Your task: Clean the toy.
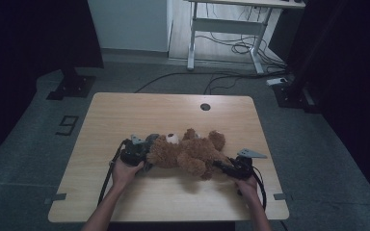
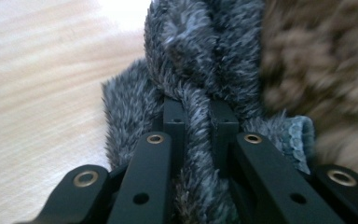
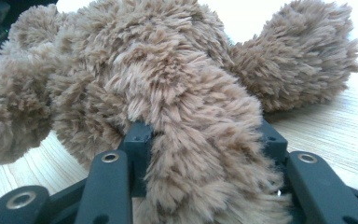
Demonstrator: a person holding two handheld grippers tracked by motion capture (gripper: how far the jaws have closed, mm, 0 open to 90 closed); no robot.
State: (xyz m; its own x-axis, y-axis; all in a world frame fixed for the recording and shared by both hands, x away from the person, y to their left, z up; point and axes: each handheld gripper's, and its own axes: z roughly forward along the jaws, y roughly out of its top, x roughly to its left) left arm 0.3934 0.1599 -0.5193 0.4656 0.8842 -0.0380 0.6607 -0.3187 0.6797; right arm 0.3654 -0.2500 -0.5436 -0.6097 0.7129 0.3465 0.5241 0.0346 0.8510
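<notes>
Teddy bear (image 1: pixel 189 153) lying across the middle of the table (image 1: pixel 125 115), grey fur piece (image 2: pixel 186 60) at its left end. Left gripper (image 1: pixel 139 155) pinched nearly shut on that grey fur; right gripper (image 1: pixel 229 167) partly open, clamped around a brown limb

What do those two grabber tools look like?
Both are black. The left gripper and the right gripper each carry a grey three-cornered plate on top and trail a black cable toward the person. Up close, the black jaws are flat bars with round brass-coloured rivets. The forearms are bare, with no sleeves in view.
</notes>
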